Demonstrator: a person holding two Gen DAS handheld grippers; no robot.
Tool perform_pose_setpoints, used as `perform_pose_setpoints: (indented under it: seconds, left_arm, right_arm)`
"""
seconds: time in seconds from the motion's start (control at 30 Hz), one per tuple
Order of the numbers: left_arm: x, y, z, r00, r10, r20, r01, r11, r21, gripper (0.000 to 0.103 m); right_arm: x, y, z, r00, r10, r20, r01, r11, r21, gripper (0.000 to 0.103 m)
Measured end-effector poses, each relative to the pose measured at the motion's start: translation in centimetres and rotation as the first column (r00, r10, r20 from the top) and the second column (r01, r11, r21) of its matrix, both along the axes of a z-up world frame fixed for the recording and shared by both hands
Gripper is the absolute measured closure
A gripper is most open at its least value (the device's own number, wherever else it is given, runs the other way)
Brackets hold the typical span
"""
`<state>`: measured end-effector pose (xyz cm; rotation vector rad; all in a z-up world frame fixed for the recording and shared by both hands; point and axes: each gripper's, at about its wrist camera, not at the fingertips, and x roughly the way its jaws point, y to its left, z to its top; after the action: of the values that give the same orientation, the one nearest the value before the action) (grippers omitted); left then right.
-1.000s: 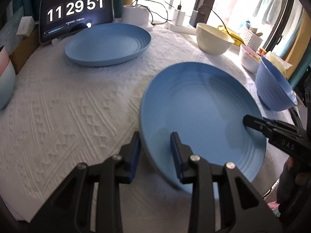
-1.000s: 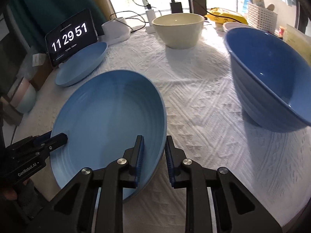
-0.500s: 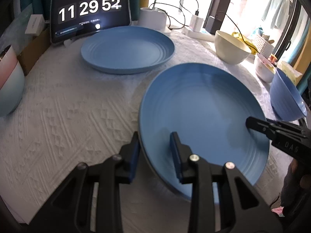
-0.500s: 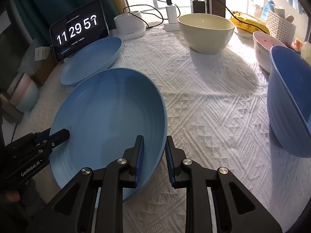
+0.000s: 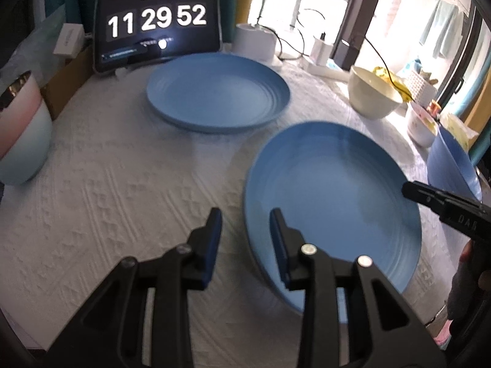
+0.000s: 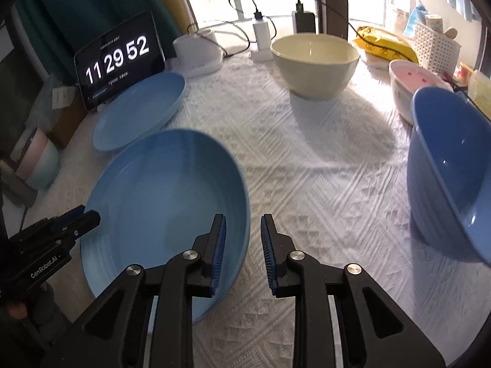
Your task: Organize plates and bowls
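A blue plate [image 5: 334,190] is held raised and tilted between both grippers; it also shows in the right wrist view [image 6: 162,202]. My left gripper [image 5: 245,233] straddles its left rim, one finger on each side, jaws apart. My right gripper [image 6: 243,239] straddles its right rim the same way. A second blue plate [image 5: 218,92] lies on the table in front of the clock; it also shows in the right wrist view [image 6: 138,113]. A cream bowl [image 6: 314,64], a blue bowl [image 6: 451,165] and a pink-and-blue bowl [image 5: 21,132] stand around.
A tablet clock [image 5: 158,24] stands at the back left. A white device [image 6: 198,52], chargers with cables [image 6: 260,36], a yellow bag [image 6: 383,43], a white basket [image 6: 434,46] and a white pink-lined bowl [image 6: 411,82] line the back and right. A white textured cloth [image 6: 322,184] covers the table.
Both grippers have moved with the blue plate towards the far left, closer to the second plate and the clock. The left jaws look a little wider apart now.
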<state>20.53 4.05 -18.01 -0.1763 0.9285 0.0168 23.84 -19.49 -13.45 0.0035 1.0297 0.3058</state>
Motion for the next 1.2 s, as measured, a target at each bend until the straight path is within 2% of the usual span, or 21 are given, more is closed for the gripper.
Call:
perform_pose_setpoints:
  seconds: [0.13,0.23,0.43,0.67,0.87,1.07,1.2]
  left_arm:
    - [0.2,0.9,0.8,0.999,0.019,0.037,-0.020,1.000,0.009,0.068]
    - [0.4,1.9,1.6,0.997,0.042,0.072,-0.043,0.999,0.017,0.058]
    - [1.1,4.1,2.9,0.988,0.080,0.129,-0.086,0.996,0.036,0.056]
    - [2.1,6.1,3.9,0.979,0.122,0.163,-0.131,0.990,0.045,0.056]
    - [3.7,7.4,4.1,0.973,0.152,0.176,-0.164,0.985,0.057,0.056]
    - [5.9,8.2,3.8,0.965,0.179,0.192,-0.197,0.977,0.078,0.056]
    - [7.6,9.4,2.9,0.958,0.217,0.188,-0.230,0.972,0.047,0.056]
  right_arm:
    - [0.7,0.2,1.1,1.000,0.010,0.029,-0.010,1.000,0.001,0.077]
    - [1.3,0.7,1.9,0.998,0.028,0.057,-0.029,1.000,0.003,0.076]
    - [2.5,2.3,3.1,0.991,0.068,0.111,-0.071,0.997,0.021,0.069]
    - [4.4,4.1,4.2,0.984,0.098,0.148,-0.105,0.994,0.042,0.066]
    - [6.2,5.3,4.4,0.981,0.118,0.151,-0.130,0.989,0.073,0.064]
    - [8.5,6.8,3.2,0.982,0.141,0.123,-0.156,0.981,0.116,0.064]
    - [10.2,7.9,2.3,0.985,0.148,0.090,-0.159,0.979,0.131,0.063]
